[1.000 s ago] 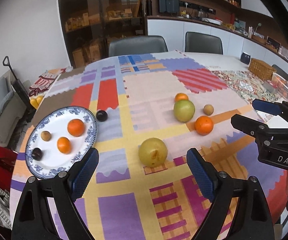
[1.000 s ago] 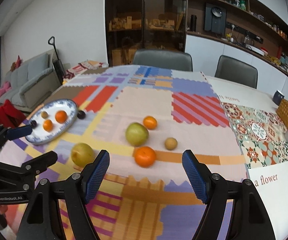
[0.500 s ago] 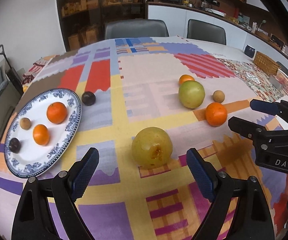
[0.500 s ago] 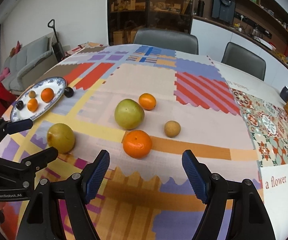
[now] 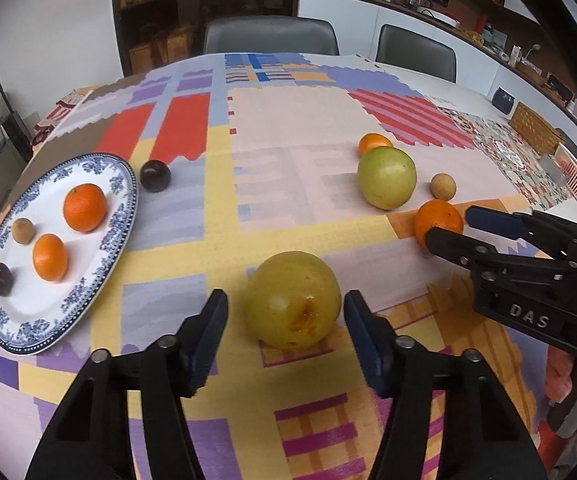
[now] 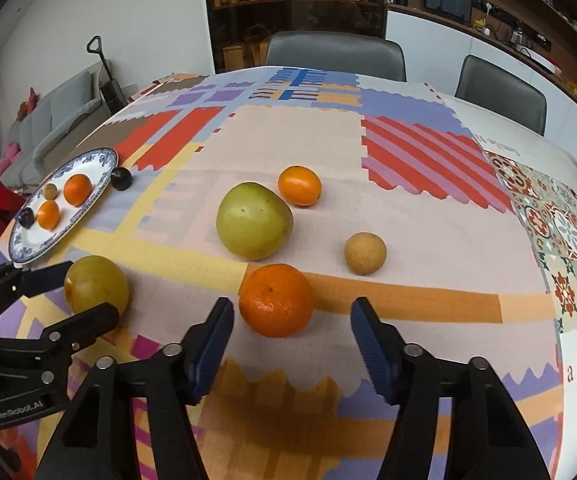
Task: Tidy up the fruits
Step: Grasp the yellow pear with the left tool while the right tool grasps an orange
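- The left tongs (image 5: 284, 322) stood released, blue pads either side of the yellow pear-like fruit (image 5: 292, 306) but not yet touching it; the fruit sat on the patchwork-covered surface (image 5: 288, 128), near its front.
- The right tongs (image 6: 292, 340) were also released, with the large orange (image 6: 275, 300) just ahead of the pads and slightly left of the midline.
- To do this step well, as I judged it, each pair needed to slide further forward so the pads met the widest part of the fruit, then clench gently; the yellow fruit showed a bruised, soft-looking patch facing the camera, so a hard squeeze could split it.
- The right pair would do better nudged a little left to centre the orange before closing.
- The blue-rimmed plate (image 5: 126, 216) lay at the left of the surface, holding two oranges, a small brown fruit and a dark plum; bare white remained at its near end, enough for the yellow fruit, I thought.
- A second dark plum (image 5: 155, 176) lay just beside the plate's far rim, touching or nearly so.
- The path from yellow fruit to plate was open cloth.
- The green fruit (image 6: 253, 226), a small orange (image 6: 299, 185) and a brown fruit (image 6: 365, 253) sat near the large orange; a round fruit bumped there could roll.
- The plate rested near the surface's left edge, so placing should be light.
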Motion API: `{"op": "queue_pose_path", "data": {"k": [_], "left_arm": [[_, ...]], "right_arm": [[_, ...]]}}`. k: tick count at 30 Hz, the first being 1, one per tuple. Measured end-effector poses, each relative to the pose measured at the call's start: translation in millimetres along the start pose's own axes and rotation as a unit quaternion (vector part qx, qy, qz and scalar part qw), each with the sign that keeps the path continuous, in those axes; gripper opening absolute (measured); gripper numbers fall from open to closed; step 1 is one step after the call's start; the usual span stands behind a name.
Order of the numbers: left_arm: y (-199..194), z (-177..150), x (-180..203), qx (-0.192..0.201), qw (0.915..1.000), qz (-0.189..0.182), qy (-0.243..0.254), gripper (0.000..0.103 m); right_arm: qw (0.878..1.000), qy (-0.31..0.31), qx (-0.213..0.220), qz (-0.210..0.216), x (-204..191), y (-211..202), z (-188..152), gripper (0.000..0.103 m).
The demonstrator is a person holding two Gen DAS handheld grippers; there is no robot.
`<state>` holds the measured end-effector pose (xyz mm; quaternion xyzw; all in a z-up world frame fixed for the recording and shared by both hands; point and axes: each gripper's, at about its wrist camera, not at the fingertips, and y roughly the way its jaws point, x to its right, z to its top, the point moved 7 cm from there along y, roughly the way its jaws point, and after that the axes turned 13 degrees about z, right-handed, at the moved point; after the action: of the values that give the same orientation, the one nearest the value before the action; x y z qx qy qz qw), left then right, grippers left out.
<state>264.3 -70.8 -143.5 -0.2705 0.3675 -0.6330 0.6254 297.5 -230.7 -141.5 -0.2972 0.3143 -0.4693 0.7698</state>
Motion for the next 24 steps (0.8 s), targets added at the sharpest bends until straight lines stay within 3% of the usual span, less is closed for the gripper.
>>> {"op": "queue_pose_path", "data": {"k": [2, 8, 24], "left_arm": [[2, 0, 2, -0.005, 1.0, -0.005, 0.001, 0.048], [4, 2, 2, -0.007, 0.9999, -0.009, 0.0, 0.048], [-27, 7, -6, 0.024, 0.9997, -0.009, -0.001, 0.047]], "right_arm": [[1.0, 0.0, -0.004, 0.003, 0, 4, 1, 0.056], [1.0, 0.001, -0.017, 0.02, -3, 14, 0, 0.042], [0.999, 0.003, 0.011, 0.036, -24, -16, -2, 0.042]]}}
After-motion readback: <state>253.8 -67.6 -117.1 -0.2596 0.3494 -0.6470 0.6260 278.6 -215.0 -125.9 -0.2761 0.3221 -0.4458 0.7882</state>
